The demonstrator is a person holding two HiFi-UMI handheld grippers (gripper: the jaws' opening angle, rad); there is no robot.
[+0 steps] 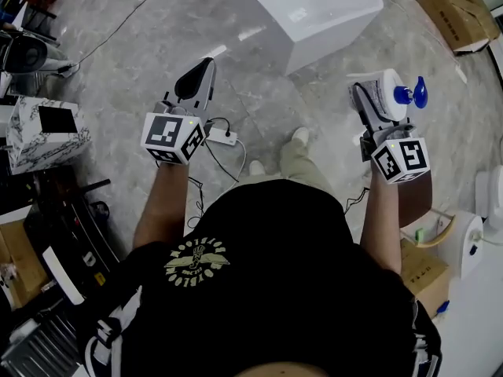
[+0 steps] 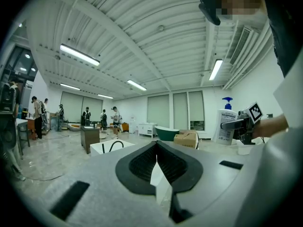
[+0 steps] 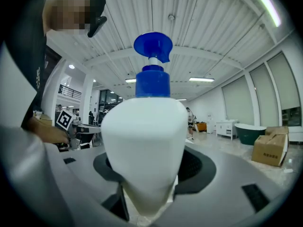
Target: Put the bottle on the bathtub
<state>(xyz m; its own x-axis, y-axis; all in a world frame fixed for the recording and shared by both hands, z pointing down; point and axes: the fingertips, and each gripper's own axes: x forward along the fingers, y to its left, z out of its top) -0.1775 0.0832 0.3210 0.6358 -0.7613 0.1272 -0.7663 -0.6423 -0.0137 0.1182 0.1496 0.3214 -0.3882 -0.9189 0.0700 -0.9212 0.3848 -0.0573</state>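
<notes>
The big room has a grey stone floor. The white box-shaped bathtub (image 1: 330,22) stands ahead, well apart from both arms. The right claw (image 1: 376,104) pinches the white plastic pump bottle with the blue top (image 3: 144,141) by its body, up in the air. The left claw (image 2: 156,162) is pressed together, with nothing in it. The bottle looks smooth, maybe slippery and a bit squashy. Hold its wide middle, not the thin pump.

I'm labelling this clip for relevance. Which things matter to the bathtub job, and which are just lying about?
Job: white plastic pump bottle with blue nozzle, white rectangular bathtub, right hand-held gripper.
Lying about: white power strip, brown cardboard boxes, marble-patterned box.
</notes>
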